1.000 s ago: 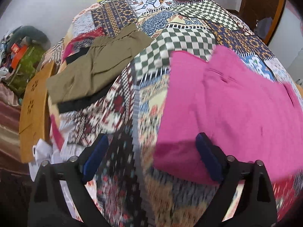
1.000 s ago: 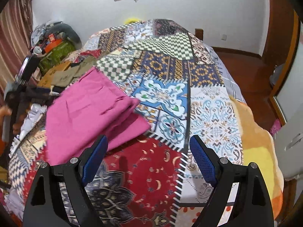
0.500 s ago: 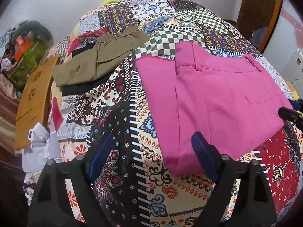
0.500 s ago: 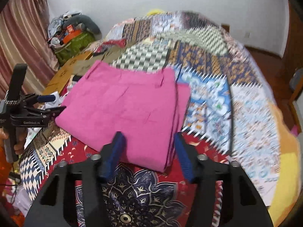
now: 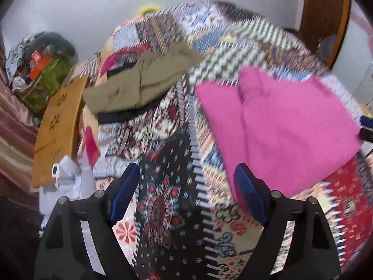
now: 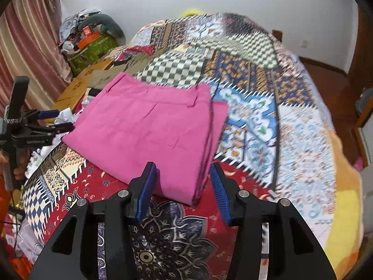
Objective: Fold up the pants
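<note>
Folded pink pants (image 6: 149,130) lie flat on the patchwork bedspread (image 6: 251,126), waistband at the far side. My right gripper (image 6: 183,170) hovers over their near corner with its jaws about half apart. The corner shows between the blue pads (image 6: 145,186), which do not press on it. In the left wrist view the pink pants (image 5: 279,126) lie to the right. My left gripper (image 5: 186,170) is wide open over bare bedspread beside their left edge, with nothing between its fingers. Each gripper shows in the other's view: the left gripper (image 6: 53,121) and the right gripper (image 5: 366,126).
Folded olive pants (image 5: 139,86) rest on a black garment at the bed's far left. A cardboard box (image 5: 58,126), a white cloth (image 5: 67,175) and a green bag (image 5: 46,79) crowd the floor on the left. A wooden door (image 5: 324,16) stands at the back right.
The pink pants went from rumpled to lying flat. My right gripper narrowed its jaws and came over their near corner. My left gripper drew back and left, off the pants' edge.
</note>
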A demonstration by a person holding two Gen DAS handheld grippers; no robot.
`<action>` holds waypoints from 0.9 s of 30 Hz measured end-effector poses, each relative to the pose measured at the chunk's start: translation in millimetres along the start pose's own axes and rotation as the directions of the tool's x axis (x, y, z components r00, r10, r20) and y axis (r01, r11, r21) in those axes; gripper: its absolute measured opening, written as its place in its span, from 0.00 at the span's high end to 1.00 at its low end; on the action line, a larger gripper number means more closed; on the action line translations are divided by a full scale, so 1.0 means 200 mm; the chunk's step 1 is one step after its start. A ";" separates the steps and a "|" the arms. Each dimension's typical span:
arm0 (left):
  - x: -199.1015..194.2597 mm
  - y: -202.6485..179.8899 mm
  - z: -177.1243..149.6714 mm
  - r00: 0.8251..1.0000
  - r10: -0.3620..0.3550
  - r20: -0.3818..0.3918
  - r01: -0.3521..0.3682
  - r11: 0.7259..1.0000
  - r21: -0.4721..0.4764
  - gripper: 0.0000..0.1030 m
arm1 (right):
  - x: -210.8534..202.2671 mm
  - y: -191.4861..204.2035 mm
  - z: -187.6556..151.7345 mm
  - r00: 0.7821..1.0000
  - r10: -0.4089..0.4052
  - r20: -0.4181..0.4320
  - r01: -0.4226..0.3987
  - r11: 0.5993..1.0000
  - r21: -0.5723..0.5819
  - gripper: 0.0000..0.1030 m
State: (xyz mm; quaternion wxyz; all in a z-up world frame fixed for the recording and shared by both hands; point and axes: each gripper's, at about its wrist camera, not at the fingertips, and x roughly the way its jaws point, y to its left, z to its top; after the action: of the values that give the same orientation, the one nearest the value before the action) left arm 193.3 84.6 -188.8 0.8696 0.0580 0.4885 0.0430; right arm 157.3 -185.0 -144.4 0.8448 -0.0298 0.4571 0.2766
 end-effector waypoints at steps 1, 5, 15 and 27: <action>-0.02 0.00 0.02 1.000 -0.011 0.013 0.011 1.000 0.000 0.18 | -0.01 0.00 0.01 1.000 -0.005 0.008 0.005 1.000 -0.007 0.57; -0.10 -0.08 0.15 0.994 -0.061 0.094 0.059 0.998 0.030 0.18 | -0.05 0.04 0.09 0.999 0.021 0.043 -0.019 0.999 -0.041 0.57; 0.01 -0.34 0.34 0.974 -0.207 0.089 0.195 0.973 0.126 0.35 | 0.15 0.13 0.27 0.994 0.109 0.005 -0.108 0.989 -0.102 0.56; 0.23 -0.45 0.25 0.979 -0.205 -0.001 0.202 0.966 0.159 0.55 | 0.34 0.13 0.22 0.990 0.113 -0.084 -0.124 0.982 -0.141 0.54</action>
State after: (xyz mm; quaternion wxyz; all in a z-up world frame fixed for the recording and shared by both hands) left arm 262.1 -1.8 -214.0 0.8657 0.0766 0.4872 -0.0858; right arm 207.2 -119.8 -166.6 0.8043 -0.0748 0.4684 0.3579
